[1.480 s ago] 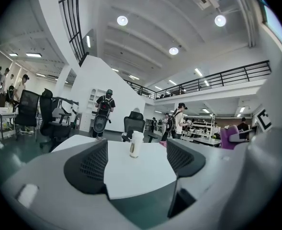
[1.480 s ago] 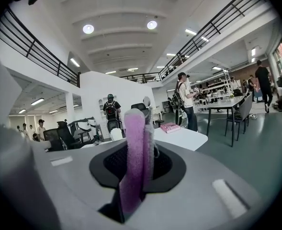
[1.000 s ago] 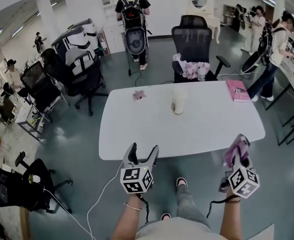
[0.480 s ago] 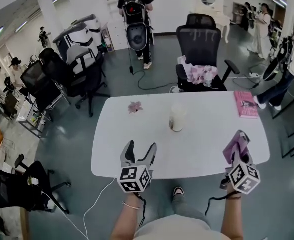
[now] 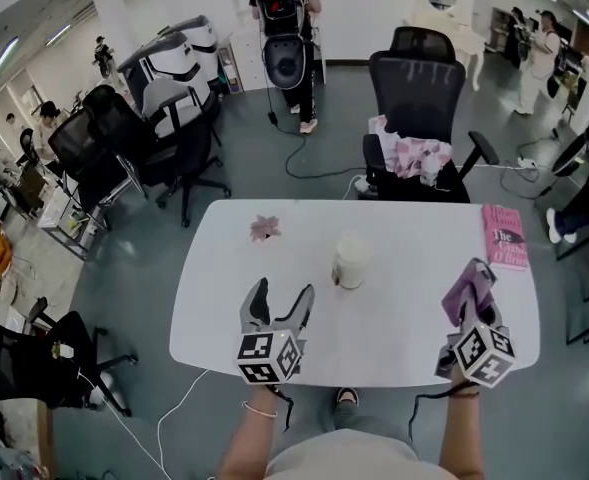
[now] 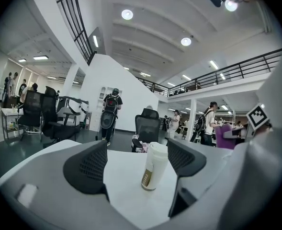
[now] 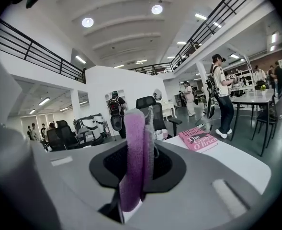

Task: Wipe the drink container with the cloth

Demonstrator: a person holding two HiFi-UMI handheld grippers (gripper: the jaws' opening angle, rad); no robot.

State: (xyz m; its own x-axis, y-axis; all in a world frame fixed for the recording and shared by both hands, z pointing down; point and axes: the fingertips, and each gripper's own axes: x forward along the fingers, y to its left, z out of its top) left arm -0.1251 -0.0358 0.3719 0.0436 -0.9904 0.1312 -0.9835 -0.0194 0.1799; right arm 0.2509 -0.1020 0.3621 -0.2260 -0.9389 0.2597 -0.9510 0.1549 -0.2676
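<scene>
Step in hand: the approach, with wiping not yet begun. The drink container (image 5: 350, 260), a pale lidded cup with a brown label, stands upright near the middle of the white table (image 5: 414, 338), and neither tool touches it. The left gripper (image 5: 282, 294) hovers over the near part of the table with its jaws spread wide and nothing gripped. In the left gripper view the cup shows through the gap between the jaws, but well ahead of them, not within them. The right gripper (image 5: 477, 286) is over the table's near right part, well apart from the cup. Its jaws are closed onto the purple cloth (image 7: 133, 157), which stands up between them in a folded strip. A pink book (image 5: 504, 236) lies at the far right edge and a small pink object (image 5: 265, 228) lies beyond the cup to its left; both are clear of the work. Judgement: the next move calls for the left gripper to advance and close on the cup's body to steady it, since a tall, light cup is likely to tip or slide under a sideways wipe. The right gripper should then carry the cloth across to the cup's wall. The hold on the cup should be moderate, as its wall may crush.
</scene>
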